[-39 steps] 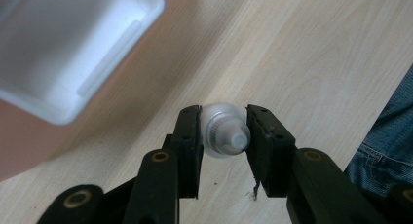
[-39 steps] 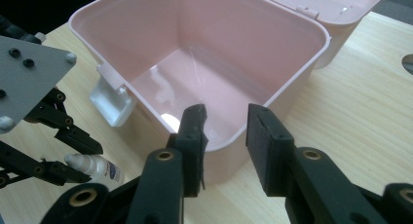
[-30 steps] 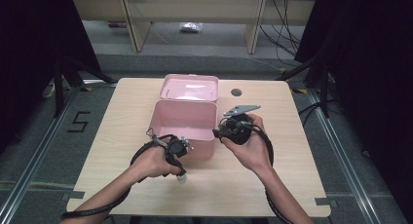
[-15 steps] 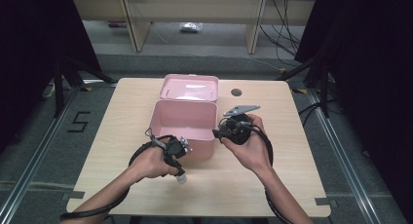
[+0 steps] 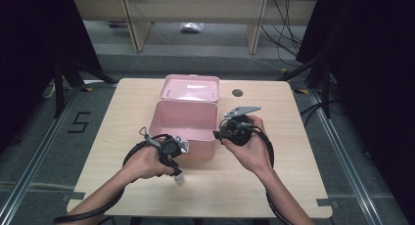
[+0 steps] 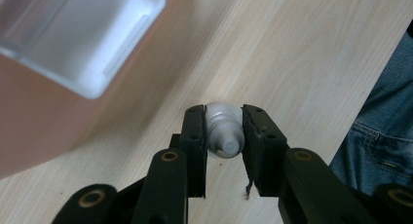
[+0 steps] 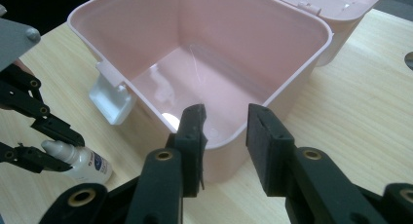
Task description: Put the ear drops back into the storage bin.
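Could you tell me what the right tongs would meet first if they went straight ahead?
Most likely the near rim of the open pink plastic box: the open right tongs already straddle it, though depth is uncertain.

Wooden table (image 5: 293, 151) with a pale, light-grained top; a small dark round hole (image 5: 237, 93) lies near its far edge, right of centre. Grey floor (image 5: 44, 151) surrounds the table, marked with a black numeral "5" (image 5: 79, 122) at the left. Metal rails (image 5: 350, 156) run along the floor on both sides. Beyond the table stands a light wooden shelf unit (image 5: 132, 17) with upright panels; a small pale packet (image 5: 192, 26) rests on the floor beneath it. Black cables (image 5: 288, 24) trail down at the far right. Dark tripod legs (image 5: 61, 78) stand at the left.
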### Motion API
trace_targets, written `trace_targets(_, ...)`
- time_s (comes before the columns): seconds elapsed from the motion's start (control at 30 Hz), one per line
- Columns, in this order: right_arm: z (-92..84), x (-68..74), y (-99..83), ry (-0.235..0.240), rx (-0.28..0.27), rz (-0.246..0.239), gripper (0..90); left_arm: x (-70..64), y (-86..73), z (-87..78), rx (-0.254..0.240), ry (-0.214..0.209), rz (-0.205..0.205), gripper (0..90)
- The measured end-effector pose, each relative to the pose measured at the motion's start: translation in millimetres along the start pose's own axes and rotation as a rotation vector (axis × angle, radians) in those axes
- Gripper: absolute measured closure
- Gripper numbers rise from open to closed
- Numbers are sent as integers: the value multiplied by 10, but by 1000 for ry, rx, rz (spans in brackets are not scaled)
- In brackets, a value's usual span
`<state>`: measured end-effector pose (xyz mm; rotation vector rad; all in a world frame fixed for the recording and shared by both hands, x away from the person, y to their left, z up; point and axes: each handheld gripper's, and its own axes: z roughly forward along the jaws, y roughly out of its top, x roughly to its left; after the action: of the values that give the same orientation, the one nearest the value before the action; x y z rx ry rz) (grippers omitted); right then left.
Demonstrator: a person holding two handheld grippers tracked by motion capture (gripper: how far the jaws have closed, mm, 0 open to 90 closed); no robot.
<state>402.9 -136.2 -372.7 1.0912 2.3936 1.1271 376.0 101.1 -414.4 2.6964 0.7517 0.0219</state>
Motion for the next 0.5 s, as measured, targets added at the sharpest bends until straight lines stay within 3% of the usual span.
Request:
trace_targets(0.07,-17,11,6,2,20,9,685,6,-14,-29,-3,3,-5,715)
trace_targets(0.1,-21,32,2,-1,27,35,685,10,-17,-38,-4,5,-1,715)
trace_targets(0.3,-3,26,0,-4,4,22,685,6,-25,-83,-17,11,0,715)
trace_targets(0.5,-17,26,8,-2,18,18,685,13,-23,-130,-22,16,2,716)
